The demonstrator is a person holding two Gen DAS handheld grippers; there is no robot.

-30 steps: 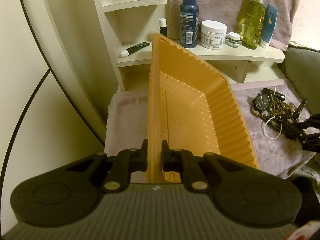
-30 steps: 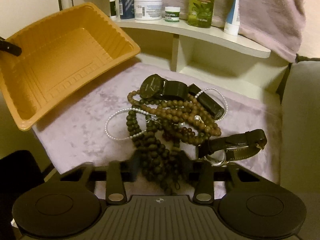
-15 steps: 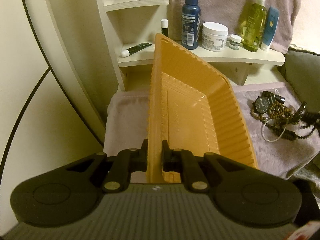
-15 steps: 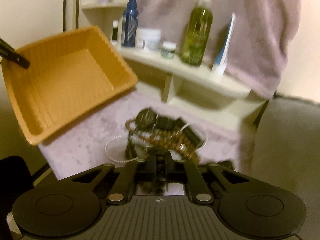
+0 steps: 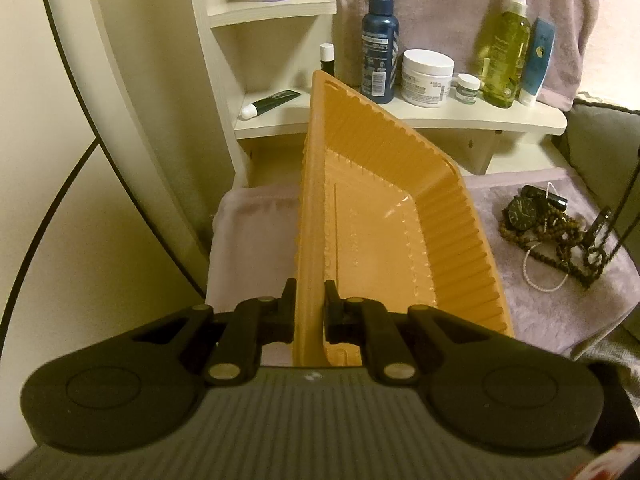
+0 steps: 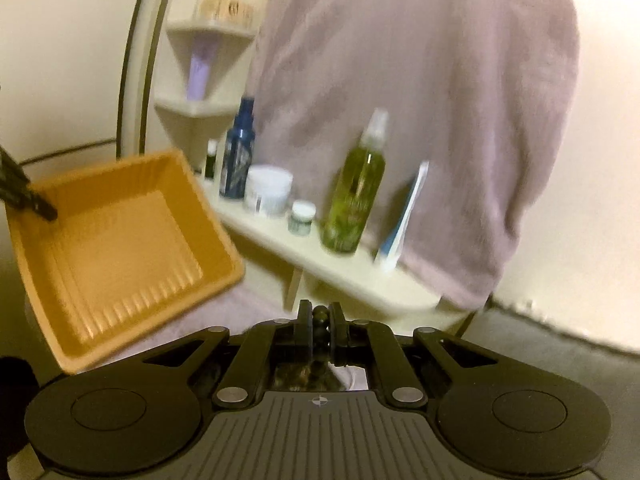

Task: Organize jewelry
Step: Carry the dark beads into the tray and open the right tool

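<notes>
Left claw [image 5: 310, 306]: clamped on the near rim of the ribbed orange plastic tray [image 5: 384, 232], tilted.
Right claw [image 6: 320, 326]: closed on a dark wooden bead strand [image 6: 320, 314], right of the tray.

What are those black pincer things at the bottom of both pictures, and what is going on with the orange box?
No robot here: a person holds a handheld claw in each hand, and a camera on each looks along its fingers. In the left view, the left claw is shut on the rim of the orange tray, holding it tilted above a purple cloth. A pile of beads and a watch lies on that cloth. In the blurred right view, the right claw pinches a dark bead strand. Toiletry bottles stand on the shelf behind.
</notes>
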